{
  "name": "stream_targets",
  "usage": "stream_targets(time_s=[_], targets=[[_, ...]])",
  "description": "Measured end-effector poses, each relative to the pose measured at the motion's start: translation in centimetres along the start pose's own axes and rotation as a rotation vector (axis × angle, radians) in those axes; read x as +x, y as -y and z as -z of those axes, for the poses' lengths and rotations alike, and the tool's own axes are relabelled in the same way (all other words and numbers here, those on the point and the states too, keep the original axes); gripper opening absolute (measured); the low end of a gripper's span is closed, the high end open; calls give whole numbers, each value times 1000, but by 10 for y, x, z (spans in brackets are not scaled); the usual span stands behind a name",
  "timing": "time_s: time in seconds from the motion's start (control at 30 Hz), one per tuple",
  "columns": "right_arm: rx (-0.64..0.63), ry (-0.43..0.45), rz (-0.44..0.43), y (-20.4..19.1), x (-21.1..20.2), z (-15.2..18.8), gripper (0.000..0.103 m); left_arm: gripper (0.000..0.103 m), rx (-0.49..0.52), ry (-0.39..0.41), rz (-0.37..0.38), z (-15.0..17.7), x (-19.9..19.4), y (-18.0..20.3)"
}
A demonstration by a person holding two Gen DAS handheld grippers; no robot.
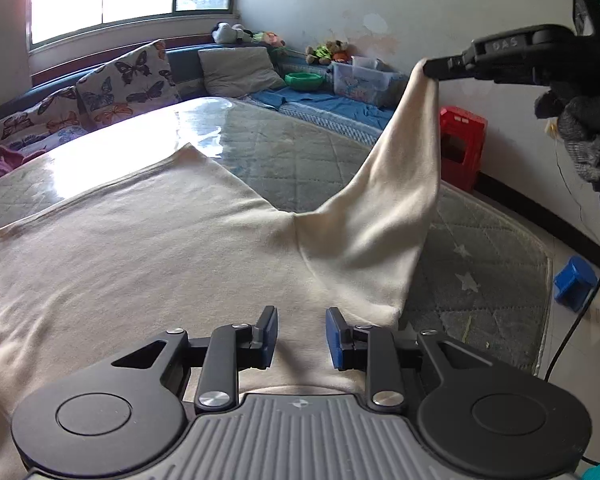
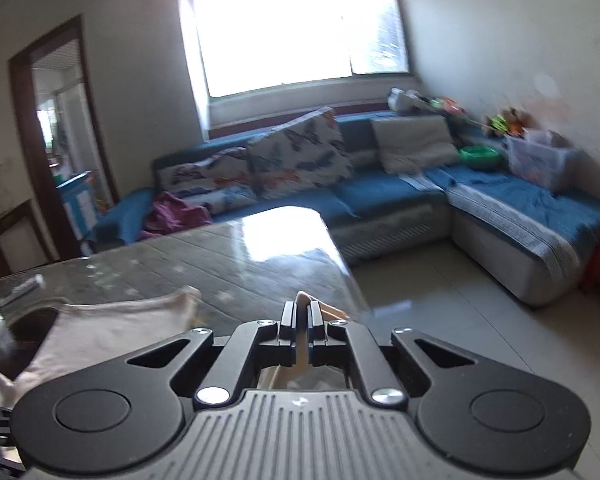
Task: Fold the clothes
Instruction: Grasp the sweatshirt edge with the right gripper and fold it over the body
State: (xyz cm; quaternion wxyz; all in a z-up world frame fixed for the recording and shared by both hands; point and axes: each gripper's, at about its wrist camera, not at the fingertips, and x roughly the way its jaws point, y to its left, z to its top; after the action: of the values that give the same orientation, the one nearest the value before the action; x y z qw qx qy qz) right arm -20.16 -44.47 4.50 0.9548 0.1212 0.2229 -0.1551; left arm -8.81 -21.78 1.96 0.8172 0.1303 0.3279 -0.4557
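The right gripper (image 1: 434, 69), clamped on a sleeve (image 1: 396, 168) of the cream shirt (image 1: 140, 248), lifts it for folding inward across the body, while the left gripper (image 1: 302, 334) hovers with fingers apart.

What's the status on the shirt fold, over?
Left gripper open, hovering over cream shirt. Right gripper shut on lifted sleeve. Nothing in the way.

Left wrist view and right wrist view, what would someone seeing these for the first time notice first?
First, the cream garment spread over the glossy quilted table, one sleeve pulled up in a tall peak to the right tongs, which are shut on its tip. Next, the left tongs hover open just above the garment's near edge. Behind, a bright window glares over a blue sofa with butterfly cushions.
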Motion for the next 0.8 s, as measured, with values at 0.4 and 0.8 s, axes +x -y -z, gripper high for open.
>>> stream_targets(time_s=[0.4, 0.8], targets=[[-250, -15, -326, -153, 11, -24, 4, 29, -177, 80, -169, 32, -68, -71], [-467, -298, -548, -282, 67, 55, 4, 29, -307, 79, -259, 77, -109, -105]])
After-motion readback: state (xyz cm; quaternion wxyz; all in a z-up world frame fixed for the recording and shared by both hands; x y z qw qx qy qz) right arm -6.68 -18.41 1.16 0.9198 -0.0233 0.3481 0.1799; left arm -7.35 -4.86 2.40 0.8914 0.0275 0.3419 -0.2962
